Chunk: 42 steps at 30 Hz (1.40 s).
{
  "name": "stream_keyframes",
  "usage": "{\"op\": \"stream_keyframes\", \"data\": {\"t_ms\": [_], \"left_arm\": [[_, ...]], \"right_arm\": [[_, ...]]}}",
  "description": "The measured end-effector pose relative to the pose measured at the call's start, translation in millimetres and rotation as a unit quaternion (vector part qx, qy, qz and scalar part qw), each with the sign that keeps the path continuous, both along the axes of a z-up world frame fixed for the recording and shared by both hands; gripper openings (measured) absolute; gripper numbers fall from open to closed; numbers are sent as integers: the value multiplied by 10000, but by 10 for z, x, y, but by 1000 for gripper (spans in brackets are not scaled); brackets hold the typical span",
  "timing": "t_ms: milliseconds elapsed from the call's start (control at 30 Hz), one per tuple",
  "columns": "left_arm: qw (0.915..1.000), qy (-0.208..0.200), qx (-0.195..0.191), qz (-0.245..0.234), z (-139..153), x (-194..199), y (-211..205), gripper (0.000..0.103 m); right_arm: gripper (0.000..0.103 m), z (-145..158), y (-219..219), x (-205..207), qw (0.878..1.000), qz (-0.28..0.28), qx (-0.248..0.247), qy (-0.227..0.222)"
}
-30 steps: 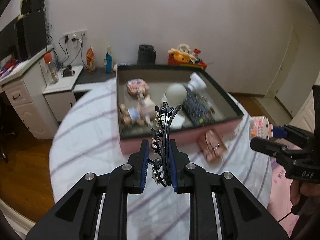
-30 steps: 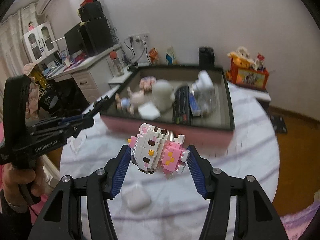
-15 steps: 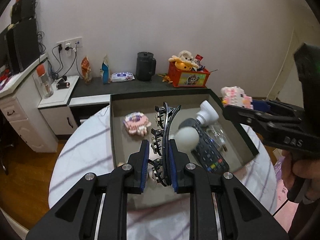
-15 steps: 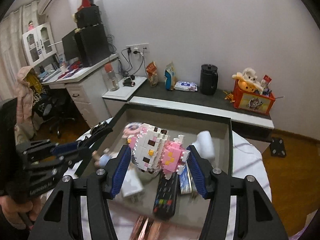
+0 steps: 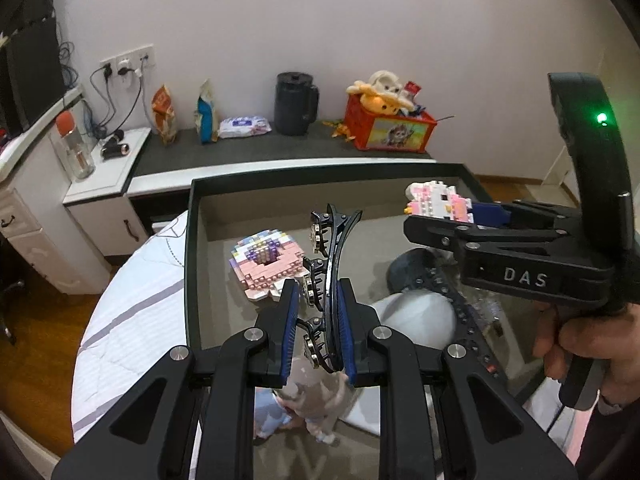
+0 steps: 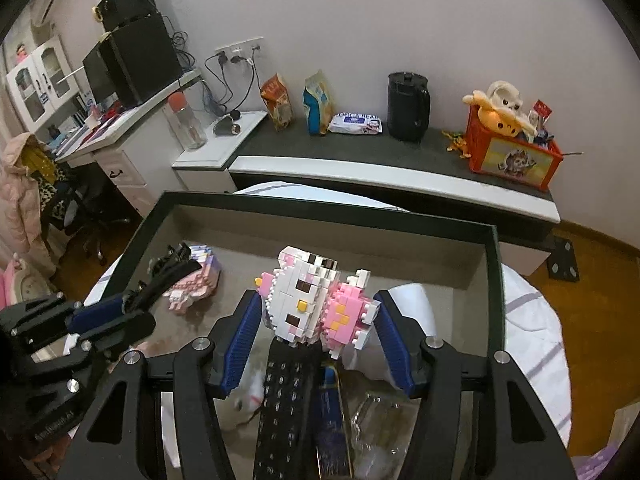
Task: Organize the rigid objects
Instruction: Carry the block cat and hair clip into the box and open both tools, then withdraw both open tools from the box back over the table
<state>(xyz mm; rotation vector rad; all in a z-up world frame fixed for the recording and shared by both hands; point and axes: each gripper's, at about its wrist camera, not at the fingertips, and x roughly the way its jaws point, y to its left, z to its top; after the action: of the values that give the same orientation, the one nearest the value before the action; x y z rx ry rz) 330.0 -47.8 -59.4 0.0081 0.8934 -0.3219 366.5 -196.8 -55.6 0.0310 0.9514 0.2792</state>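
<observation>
My left gripper (image 5: pixel 318 308) is shut on a black hair claw clip (image 5: pixel 330 256) and holds it over the dark-rimmed box (image 5: pixel 188 264). My right gripper (image 6: pixel 318 316) is shut on a white and pink brick cat figure (image 6: pixel 316 304) above the box's middle; it shows in the left wrist view (image 5: pixel 438 202) too. In the box lie a pink brick figure (image 5: pixel 266 264), a black remote (image 6: pixel 286 408), a white round object (image 5: pixel 416 316) and a small doll (image 5: pixel 308 404). The left gripper and clip show at the left of the right wrist view (image 6: pixel 132 300).
The box sits on a round table with a white striped cloth (image 5: pixel 132 300). Behind it a low dark shelf (image 6: pixel 360 148) holds a black jug (image 6: pixel 408 106), snack bags and a red toy crate (image 6: pixel 512 152). A white desk (image 6: pixel 120 148) stands left.
Both grippers have moved forward from the table's near side to over the box, each still holding its object. The box's far wall and the shelf now look closer.
</observation>
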Motion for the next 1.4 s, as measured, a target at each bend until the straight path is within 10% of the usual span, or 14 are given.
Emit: {"op": "stream_keyframes", "data": {"t_ms": [67,133,200,633,1400], "left_arm": [[9999,9,95,112,-14,22,-2,28],[9998,-14,80,176,4,14,20,74],[9993,-168,55,316,67,-51,66,96],[9944,-790,-269,648,592,-1035,391,102],[9937,-526,-574,811,561,-2695,426,102]], "right_arm": [[71,-23,14,18,10000,49,50,22],[81,-14,7,-16,9999,7,113,-18],[81,0,-4,-39,9999,-52,119,-8],[81,488,-191,-1062,9972,-377,490,-429],[81,562,-171,-3190,9942,-559,602,-696]]}}
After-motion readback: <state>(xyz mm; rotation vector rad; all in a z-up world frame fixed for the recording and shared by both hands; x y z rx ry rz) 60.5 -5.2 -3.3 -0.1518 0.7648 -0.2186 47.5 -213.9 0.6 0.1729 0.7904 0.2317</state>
